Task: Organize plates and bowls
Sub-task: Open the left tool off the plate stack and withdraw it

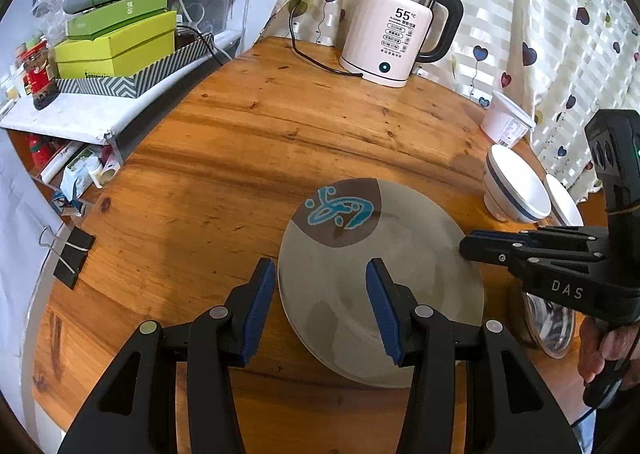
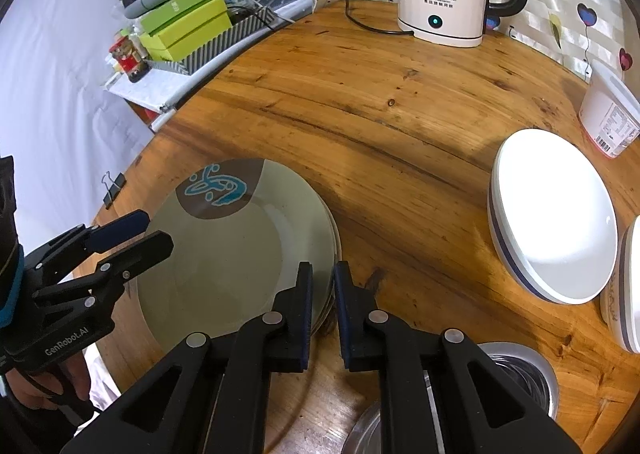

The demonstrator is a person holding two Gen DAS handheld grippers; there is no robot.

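Note:
A grey-green plate [image 1: 404, 254] [image 2: 240, 254] with a brown patch and a blue figure lies on the round wooden table [image 1: 240, 158]. A second plate's rim shows just under it. My right gripper [image 2: 323, 268] [image 1: 466, 246] is shut on the top plate's right rim. My left gripper [image 1: 320, 268] [image 2: 155, 230] stands open astride the left rim, one finger outside the edge and one over the plate, pads apart from it. To the right stand a white bowl [image 1: 516, 190] [image 2: 552, 230] with a blue band and a second bowl [image 1: 564, 202] [image 2: 628, 286].
A white electric kettle [image 1: 388, 38] with its cord stands at the back. A white tub [image 1: 506, 122] sits near the curtain. A shiny metal dish [image 2: 516, 374] lies at the front right. A cluttered shelf with green boxes [image 1: 116, 42] borders the left, and a binder clip [image 1: 72, 254] grips the table edge.

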